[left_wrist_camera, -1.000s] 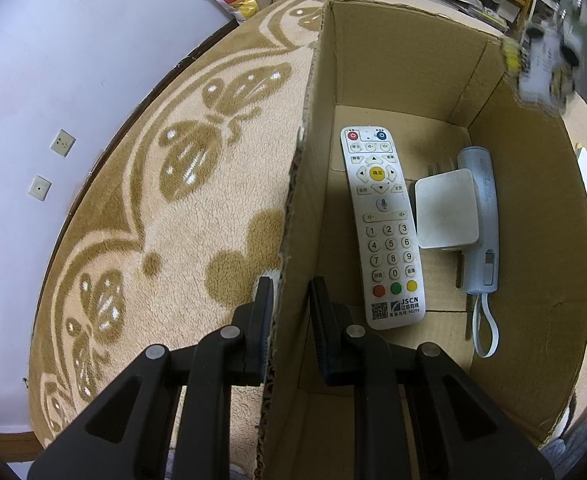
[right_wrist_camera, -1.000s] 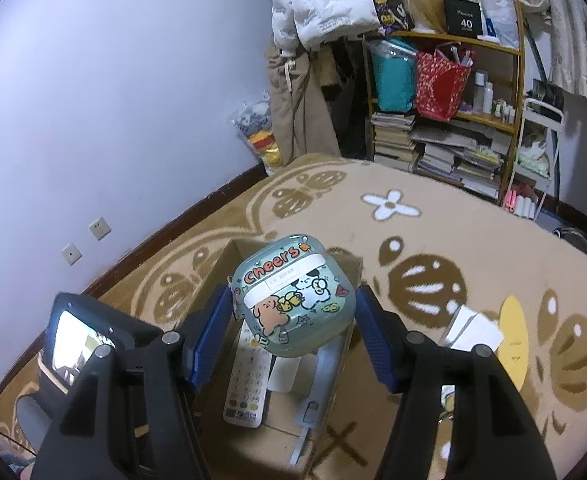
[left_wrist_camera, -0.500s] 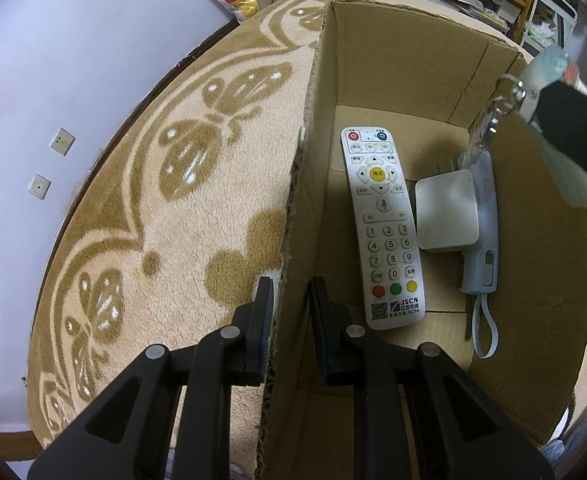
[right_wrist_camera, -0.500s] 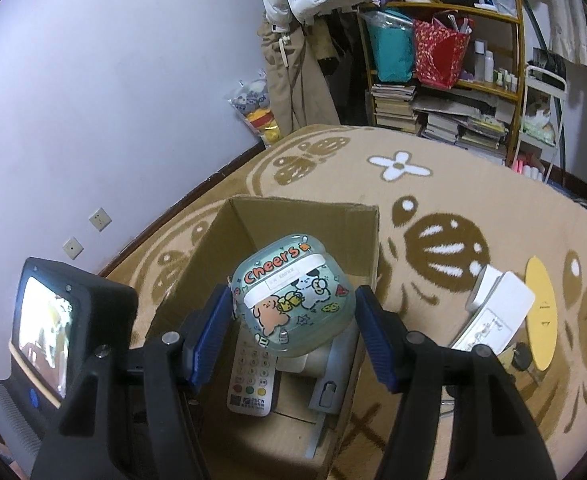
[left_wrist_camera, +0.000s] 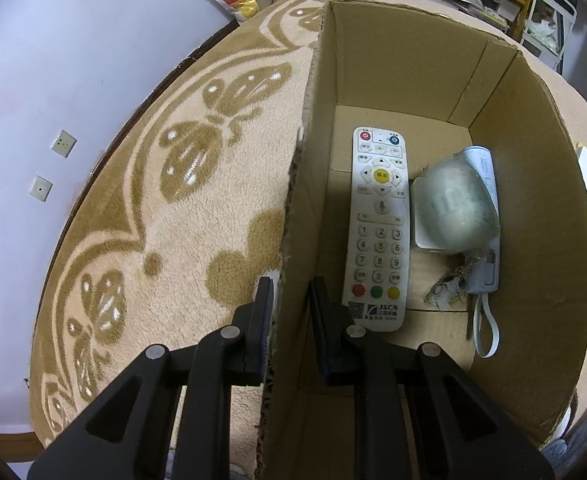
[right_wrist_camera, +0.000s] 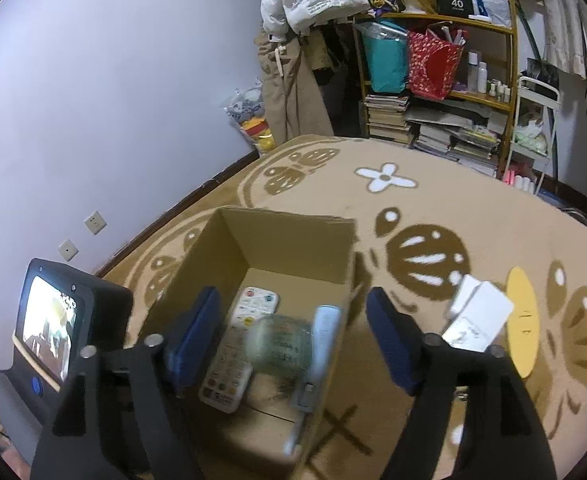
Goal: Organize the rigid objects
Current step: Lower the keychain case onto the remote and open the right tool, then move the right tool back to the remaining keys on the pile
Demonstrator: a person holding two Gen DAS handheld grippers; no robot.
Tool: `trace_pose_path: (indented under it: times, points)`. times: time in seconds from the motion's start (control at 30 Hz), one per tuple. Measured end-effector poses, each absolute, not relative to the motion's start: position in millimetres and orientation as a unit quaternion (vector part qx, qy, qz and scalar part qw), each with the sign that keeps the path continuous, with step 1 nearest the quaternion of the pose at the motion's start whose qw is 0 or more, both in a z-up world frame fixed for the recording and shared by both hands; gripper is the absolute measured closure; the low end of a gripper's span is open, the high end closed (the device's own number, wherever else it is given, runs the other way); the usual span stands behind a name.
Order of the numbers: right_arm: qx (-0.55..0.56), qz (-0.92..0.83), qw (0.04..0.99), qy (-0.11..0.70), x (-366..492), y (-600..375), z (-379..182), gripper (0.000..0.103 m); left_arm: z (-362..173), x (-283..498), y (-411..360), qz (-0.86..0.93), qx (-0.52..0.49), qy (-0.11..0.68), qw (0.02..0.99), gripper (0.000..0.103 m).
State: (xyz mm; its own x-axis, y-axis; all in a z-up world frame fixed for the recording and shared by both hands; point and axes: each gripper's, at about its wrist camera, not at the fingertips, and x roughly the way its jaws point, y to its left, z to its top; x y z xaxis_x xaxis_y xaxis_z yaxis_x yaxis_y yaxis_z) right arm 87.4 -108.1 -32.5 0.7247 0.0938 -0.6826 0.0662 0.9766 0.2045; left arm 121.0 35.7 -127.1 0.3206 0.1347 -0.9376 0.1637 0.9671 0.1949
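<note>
The left gripper (left_wrist_camera: 289,300) sits low at the near edge of an open cardboard box (left_wrist_camera: 413,52), its two black fingers (left_wrist_camera: 263,304) closed narrowly on the box's left wall, one finger outside over the carpet (left_wrist_camera: 165,220) and one inside. Ahead of it and slightly to its right, on the box floor, lies a long white remote control (left_wrist_camera: 379,228), face up with its coloured buttons nearest the gripper. Just right of the remote, a rounded, pale green case (left_wrist_camera: 455,200) shows blurred, lying on top of a flat white square block (left_wrist_camera: 421,240) and against a light blue handset-shaped device (left_wrist_camera: 483,264) that runs along the right wall, its loop strap pointing back toward the gripper. A small tangle of charms or keys (left_wrist_camera: 447,290), too blurred to identify, lies beside the case. The right gripper (right_wrist_camera: 291,336) hovers above the same box (right_wrist_camera: 289,240), looking down into it, its blue-padded fingers (right_wrist_camera: 389,340) spread wide with nothing between them. Directly below the gap, the case (right_wrist_camera: 279,344) appears as a blur inside the box, between the remote (right_wrist_camera: 237,344) and the blue device (right_wrist_camera: 317,352). To the right of this gripper, outside the box, white cards (right_wrist_camera: 477,320) and a yellow oval piece (right_wrist_camera: 523,320) lie on the carpet.
</note>
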Motion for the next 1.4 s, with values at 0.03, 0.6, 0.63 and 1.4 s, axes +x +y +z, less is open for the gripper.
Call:
trace_pose_path:
  times: [0.03, 0.6, 0.63, 1.4]
  points:
    - [0.105, 0.0, 0.922, 0.372, 85, -113, -32, 0.017, -127, 121, 35, -0.008, 0.129, 0.583, 0.802, 0.084]
    - [0.117, -0.046, 0.893, 0.433, 70, -188, -62, 0.017, -125, 122, 35, -0.007, 0.131, 0.583, 0.802, 0.084]
    - [0.118, -0.047, 0.891, 0.436, 68, -190, -64, 0.017, -125, 122, 35, -0.007, 0.131, 0.583, 0.802, 0.084]
    - [0.22, -0.069, 0.834, 0.501, 57, -238, -132, 0.025, -123, 121, 31, -0.008, 0.138, 0.583, 0.801, 0.086]
